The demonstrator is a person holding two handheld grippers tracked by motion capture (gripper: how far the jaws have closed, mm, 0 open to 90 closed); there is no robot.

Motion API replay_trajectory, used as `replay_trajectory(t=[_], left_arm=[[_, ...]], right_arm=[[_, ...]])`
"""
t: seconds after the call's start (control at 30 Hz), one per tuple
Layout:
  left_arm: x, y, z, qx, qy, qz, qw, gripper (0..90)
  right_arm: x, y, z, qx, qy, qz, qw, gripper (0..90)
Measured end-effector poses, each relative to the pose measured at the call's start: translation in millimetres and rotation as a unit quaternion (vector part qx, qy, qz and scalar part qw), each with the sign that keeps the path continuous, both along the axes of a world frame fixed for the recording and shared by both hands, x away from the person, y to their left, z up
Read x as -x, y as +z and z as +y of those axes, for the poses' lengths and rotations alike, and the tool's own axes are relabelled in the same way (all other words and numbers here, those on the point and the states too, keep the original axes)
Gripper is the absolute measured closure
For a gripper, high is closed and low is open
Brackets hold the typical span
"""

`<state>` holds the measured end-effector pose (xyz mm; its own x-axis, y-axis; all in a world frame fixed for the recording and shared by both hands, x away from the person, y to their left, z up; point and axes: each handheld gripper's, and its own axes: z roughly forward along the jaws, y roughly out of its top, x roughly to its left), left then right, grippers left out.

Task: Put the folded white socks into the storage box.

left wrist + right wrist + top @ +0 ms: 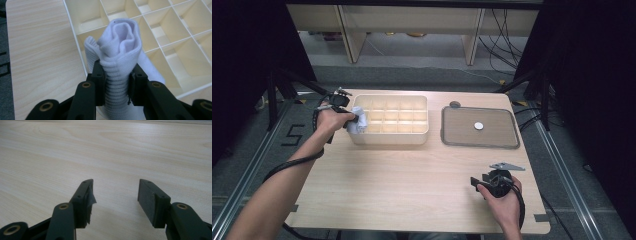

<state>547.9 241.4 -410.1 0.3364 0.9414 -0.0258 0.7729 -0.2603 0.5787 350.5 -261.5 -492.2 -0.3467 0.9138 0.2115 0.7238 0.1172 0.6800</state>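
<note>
Sock point(120, 57) clamped over cream divided box point(389, 117) on pale wooden table point(412, 175).

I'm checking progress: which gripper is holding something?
The left gripper: its jaws pinch a rolled white sock over the divided box. The right gripper is open.

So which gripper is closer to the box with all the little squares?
Left. The left gripper holds a rolled white sock at the divided box left end; the right gripper sits open near the table's front edge, far away.
</note>
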Motion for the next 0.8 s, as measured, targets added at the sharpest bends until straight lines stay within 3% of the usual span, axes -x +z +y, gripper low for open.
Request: replay_trajectory(t=[0.27,0.5,0.8], left_arm=[[-1.9,-6.7,-3.0,-0.011,0.001,-0.002,0.9999,70.5],[-4.2,-9.5,-5.1,-0.029,-0.004,0.011,0.9995,70.2],[-7.3,-12.9,-10.1,-0.052,-0.015,0.023,0.9983,70.0]], right_arm=[[-0.1,0.4,0.9,0.003,-0.003,-0.001,1.0000,46.9],[0.8,0.3,0.2,-0.004,-0.002,0.009,0.9999,46.9],[-0.3,-0.9,1.0,0.005,-0.006,0.008,0.9999,46.9]])
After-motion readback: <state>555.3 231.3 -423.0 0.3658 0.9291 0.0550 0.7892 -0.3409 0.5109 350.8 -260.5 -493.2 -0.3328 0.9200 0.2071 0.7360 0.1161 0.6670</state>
